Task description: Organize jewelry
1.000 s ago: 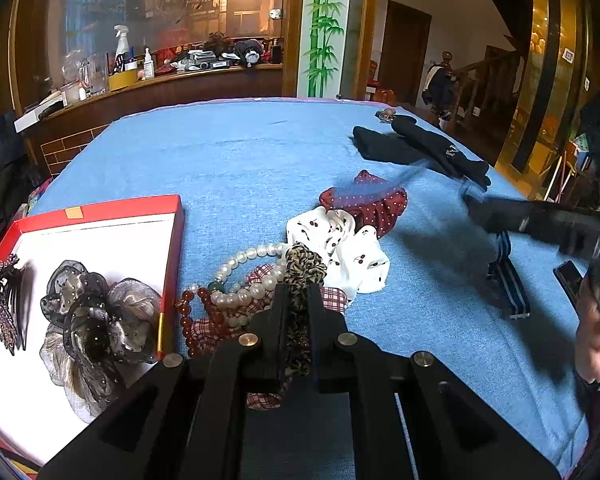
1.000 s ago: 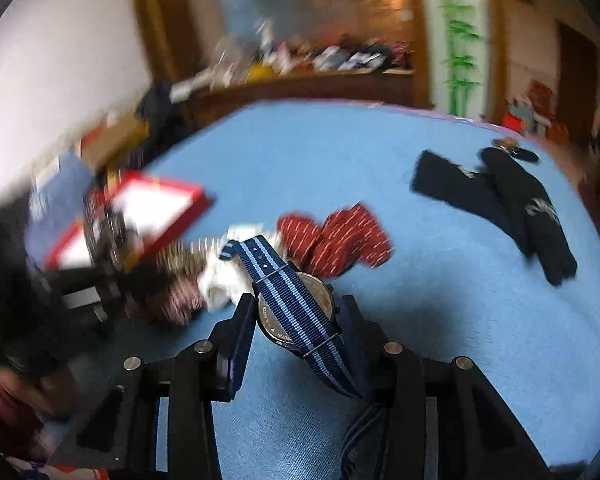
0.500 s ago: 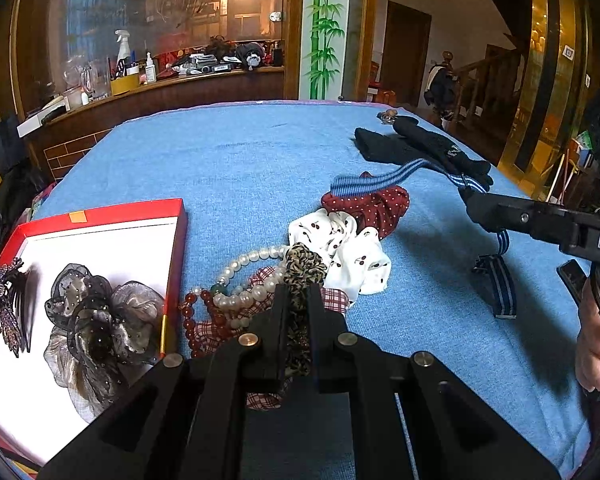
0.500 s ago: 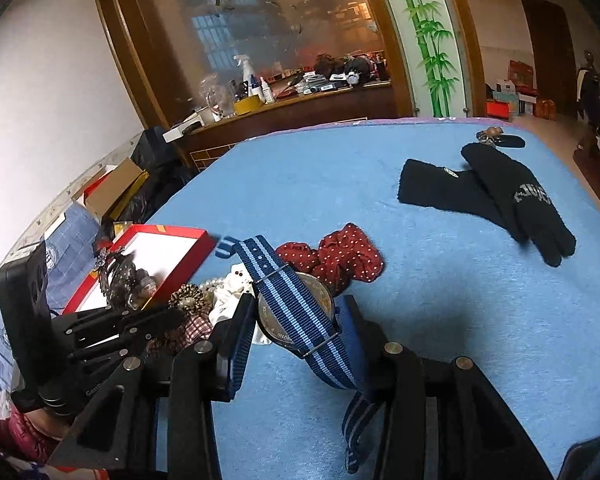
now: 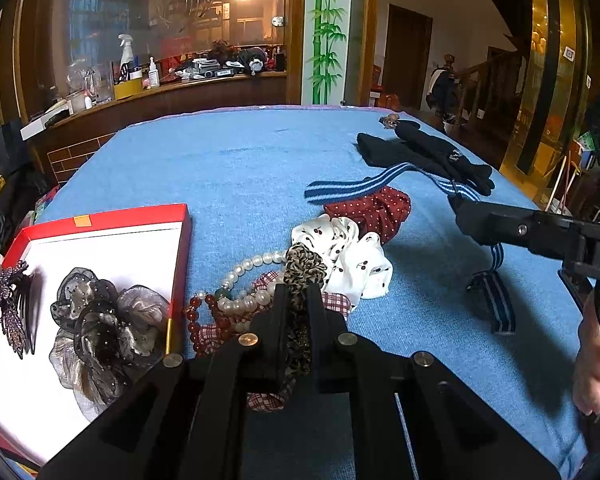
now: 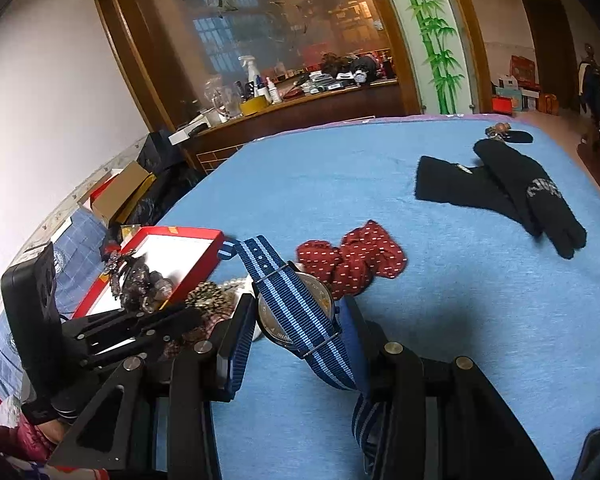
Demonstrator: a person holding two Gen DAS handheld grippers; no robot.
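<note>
Left claw [image 5: 296, 300] is clamped on a leopard-print scrunchie [image 5: 304, 268] above the jewelry heap beside the red tray [image 5: 180, 248] near the bench's [image 5: 240, 168] left edge. Right claw [image 6: 296, 316] grips a blue-striped watch [image 6: 296, 308] above the bench.

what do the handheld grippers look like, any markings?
Both the left gripper and right gripper are matte black, angular, with round brass-coloured screw heads. The right gripper's side carries white lettering, cut off at the frame edge. No cables visible.
</note>
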